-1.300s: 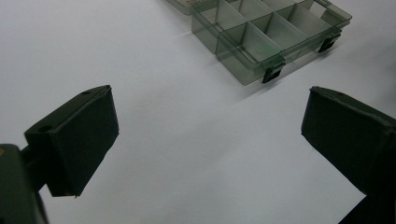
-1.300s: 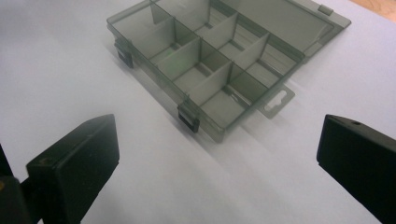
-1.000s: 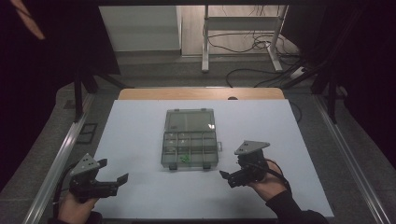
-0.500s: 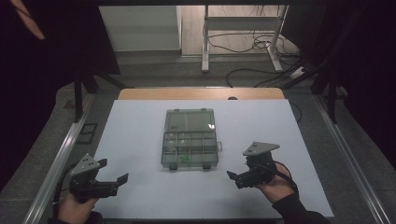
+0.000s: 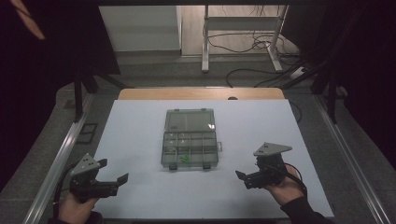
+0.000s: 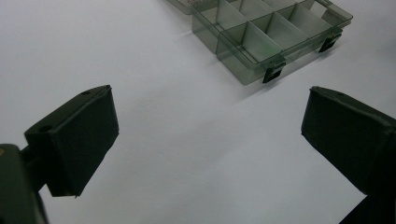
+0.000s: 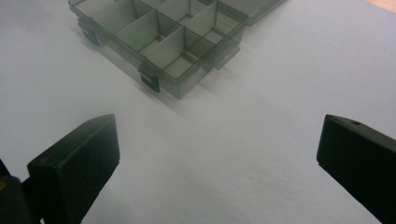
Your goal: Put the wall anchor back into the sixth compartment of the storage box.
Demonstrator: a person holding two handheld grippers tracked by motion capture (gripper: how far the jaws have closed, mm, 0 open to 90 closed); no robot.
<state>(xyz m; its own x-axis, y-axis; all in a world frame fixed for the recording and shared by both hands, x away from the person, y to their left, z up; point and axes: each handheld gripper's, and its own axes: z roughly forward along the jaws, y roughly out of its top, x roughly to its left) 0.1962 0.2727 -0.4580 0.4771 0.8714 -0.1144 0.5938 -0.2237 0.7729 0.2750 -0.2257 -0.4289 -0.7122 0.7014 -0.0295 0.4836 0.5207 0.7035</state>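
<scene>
Two grippers, one per hand, both at the near edge of the tabletop (image 5: 140, 140).

Left gripper (image 5: 116, 184): near-left corner, held in the person's left hand (image 5: 74, 210), jaws pointing right and toward the middle. Jaws spread wide, nothing between them; in the left gripper view only bare white surface lies in the gap.

Right gripper (image 5: 243, 178): near-right, held in the right hand (image 5: 285, 189), grey three-cornered plate on top, jaws pointing left. Jaws likewise spread, empty; bare white surface between them in the right gripper view.

One box (image 5: 190, 139): clear, smoky plastic organiser, at the middle of the tabletop, between the two grippers and farther out, well apart from both. Lid lies open, flat on the far side. Tray divided into compartments; exact count not readable. Two dark latches on the near edge. A green speck shows in a near compartment; what it is, cannot tell.

Far: wooden strip along the tabletop's back edge, then floor with cables (image 5: 243, 46) and one metal stand (image 5: 240, 28).
</scene>
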